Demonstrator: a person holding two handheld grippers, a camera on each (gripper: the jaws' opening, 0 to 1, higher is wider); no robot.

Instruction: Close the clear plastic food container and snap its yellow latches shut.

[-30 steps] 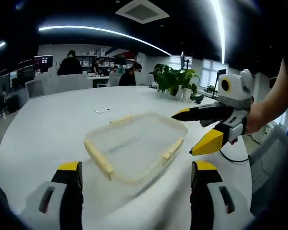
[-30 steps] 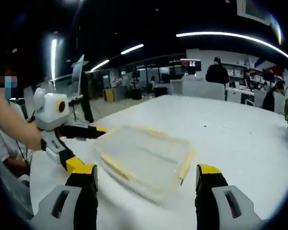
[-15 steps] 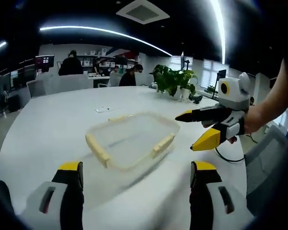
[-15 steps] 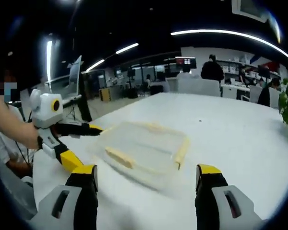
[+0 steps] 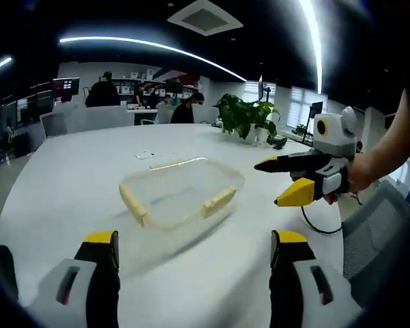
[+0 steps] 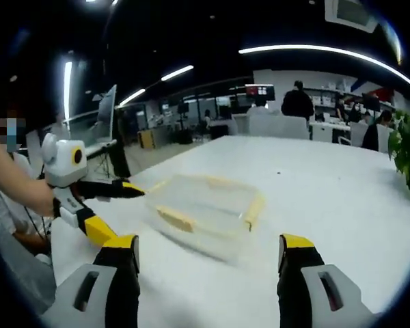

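Note:
A clear plastic food container [image 5: 180,193] [image 6: 201,208] with its lid on lies on the white table [image 5: 68,184]. Pale yellow latches sit along its edges: one latch [image 5: 219,201] on the near right side, another latch [image 5: 132,202] on the near left. My left gripper [image 5: 195,280] is open, short of the container, nothing between its jaws. My right gripper [image 6: 208,283] is open too, a little short of the box. In the left gripper view the right gripper [image 5: 290,179] hovers to the right of the container. In the right gripper view the left gripper [image 6: 106,208] hangs left of it.
A potted plant [image 5: 246,116] stands at the table's far side, with a small flat white object [image 5: 145,155] lying beyond the container. Chairs [image 5: 89,117], desks and seated people fill the office behind. A person's arm [image 5: 389,147] holds the right gripper.
Both cameras have drawn back, so the container looks smaller and farther away. The two grippers stay open and apart from it.

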